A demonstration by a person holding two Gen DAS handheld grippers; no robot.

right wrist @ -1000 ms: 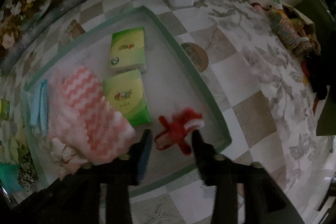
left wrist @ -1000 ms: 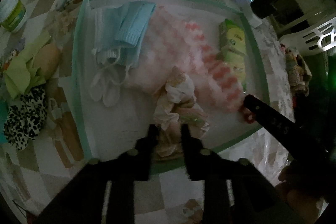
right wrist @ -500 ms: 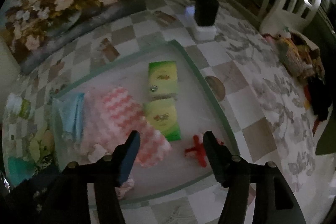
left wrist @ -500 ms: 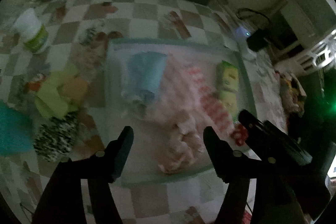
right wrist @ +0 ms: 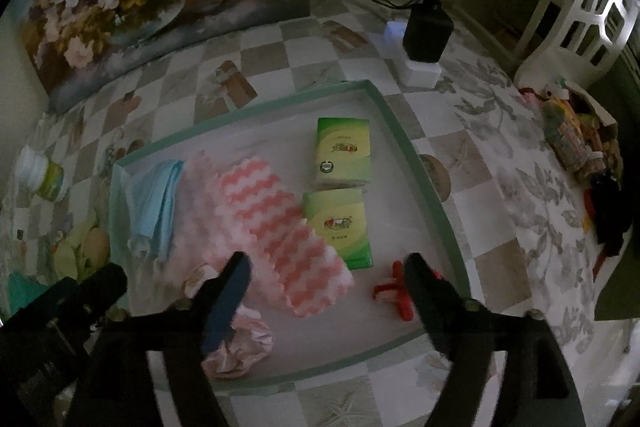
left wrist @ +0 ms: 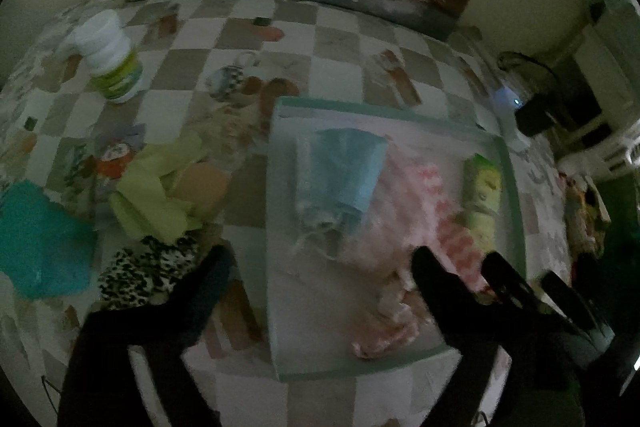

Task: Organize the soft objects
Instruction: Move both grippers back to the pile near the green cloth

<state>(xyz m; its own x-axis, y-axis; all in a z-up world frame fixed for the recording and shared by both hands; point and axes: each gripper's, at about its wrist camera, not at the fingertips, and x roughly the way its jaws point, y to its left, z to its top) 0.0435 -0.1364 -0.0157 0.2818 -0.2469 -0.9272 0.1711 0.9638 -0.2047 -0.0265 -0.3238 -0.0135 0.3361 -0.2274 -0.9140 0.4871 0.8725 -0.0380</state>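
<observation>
Two tissue packs [right wrist: 340,189], one tray [right wrist: 430,195]

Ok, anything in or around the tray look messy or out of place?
Mostly tidy: two green tissue packs lie squarely in the tray. The crumpled pink cloth near its front edge is unfolded. Several cloths sit heaped on the table outside the tray.

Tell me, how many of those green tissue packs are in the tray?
2. One green tissue pack lies toward the far right of the tray; the other green tissue pack sits just in front of it, beside the pink zigzag cloth. Cloths could hide more.
</observation>
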